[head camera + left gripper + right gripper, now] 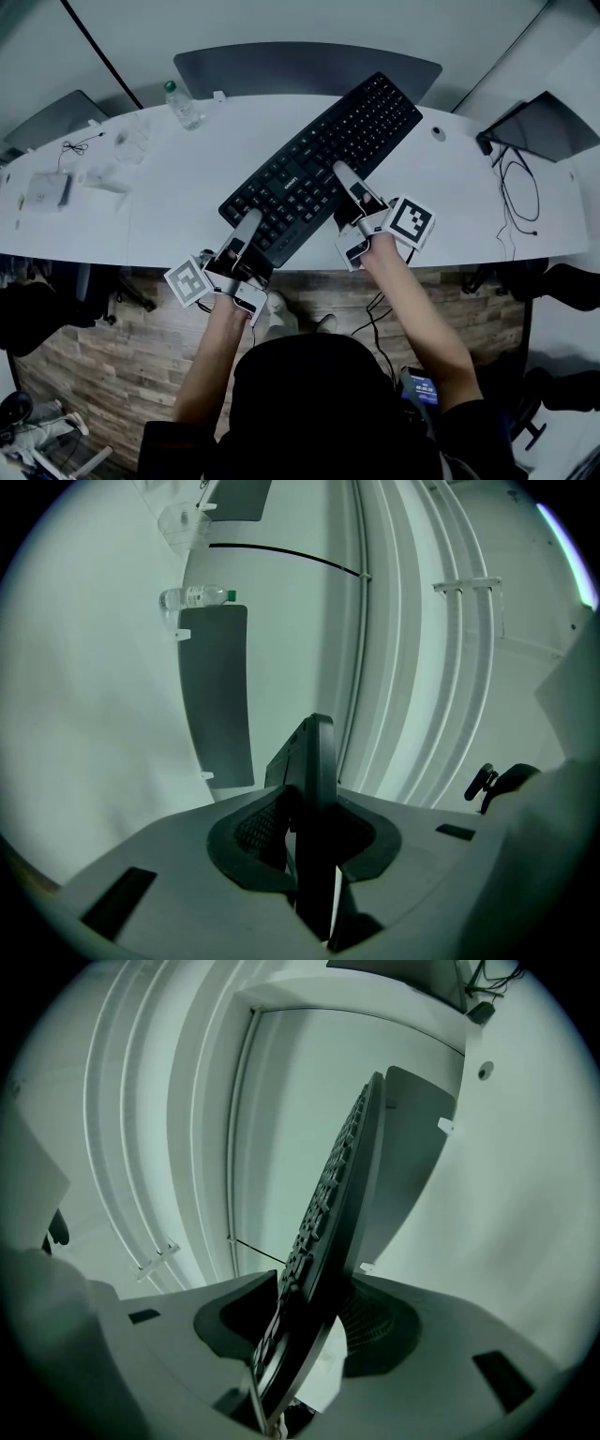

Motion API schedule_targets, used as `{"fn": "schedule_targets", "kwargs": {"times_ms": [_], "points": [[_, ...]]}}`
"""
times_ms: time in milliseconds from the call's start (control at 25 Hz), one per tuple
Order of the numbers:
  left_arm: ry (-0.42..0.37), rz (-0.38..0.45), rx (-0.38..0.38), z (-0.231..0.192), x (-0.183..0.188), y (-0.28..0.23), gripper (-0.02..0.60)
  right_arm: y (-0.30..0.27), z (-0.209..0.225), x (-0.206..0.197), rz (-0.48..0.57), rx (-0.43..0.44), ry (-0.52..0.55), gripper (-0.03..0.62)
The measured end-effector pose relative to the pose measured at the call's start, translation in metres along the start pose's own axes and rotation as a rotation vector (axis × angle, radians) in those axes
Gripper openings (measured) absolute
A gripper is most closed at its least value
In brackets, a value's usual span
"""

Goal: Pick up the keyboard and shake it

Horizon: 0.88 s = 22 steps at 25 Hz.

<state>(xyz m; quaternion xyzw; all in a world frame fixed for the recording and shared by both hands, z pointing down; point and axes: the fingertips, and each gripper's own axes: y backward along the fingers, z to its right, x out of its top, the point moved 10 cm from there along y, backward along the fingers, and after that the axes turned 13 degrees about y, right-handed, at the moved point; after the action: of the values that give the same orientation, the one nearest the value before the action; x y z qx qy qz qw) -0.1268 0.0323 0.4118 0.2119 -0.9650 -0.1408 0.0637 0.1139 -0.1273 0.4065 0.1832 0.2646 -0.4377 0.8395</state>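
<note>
A black keyboard (pixel 319 164) lies slantwise over the white table (pixel 178 202), its near-left end past the table's front edge. My left gripper (pixel 246 225) is shut on that near-left end. My right gripper (pixel 349 183) is shut on the keyboard's long front edge, about halfway along. In the left gripper view the keyboard (pixel 314 761) stands edge-on between the pads of the left gripper (pixel 314 846). In the right gripper view the keyboard (pixel 333 1194) shows its keys on the left face, clamped in the right gripper (pixel 309 1335).
A clear water bottle (pixel 183 105) stands at the back left of the table. A white device (pixel 47 190) and cable lie far left. A dark laptop (pixel 544 127) with black cables (pixel 516 187) sits at the right. A dark grey panel (pixel 309 70) lies behind the table.
</note>
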Motion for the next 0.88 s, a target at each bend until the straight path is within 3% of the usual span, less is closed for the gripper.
{"fn": "schedule_targets", "kwargs": {"times_ms": [280, 480, 880], "points": [[0.0, -0.014, 0.011, 0.002, 0.002, -0.003, 0.091, -0.016, -0.005, -0.008, 0.003, 0.041, -0.063, 0.182], [0.021, 0.001, 0.007, 0.0, 0.003, -0.002, 0.092, -0.022, -0.004, -0.008, 0.008, 0.055, -0.084, 0.133], [0.014, 0.011, -0.007, -0.004, 0.002, -0.001, 0.098, -0.023, 0.0, -0.011, 0.008, 0.056, -0.145, 0.1]]}}
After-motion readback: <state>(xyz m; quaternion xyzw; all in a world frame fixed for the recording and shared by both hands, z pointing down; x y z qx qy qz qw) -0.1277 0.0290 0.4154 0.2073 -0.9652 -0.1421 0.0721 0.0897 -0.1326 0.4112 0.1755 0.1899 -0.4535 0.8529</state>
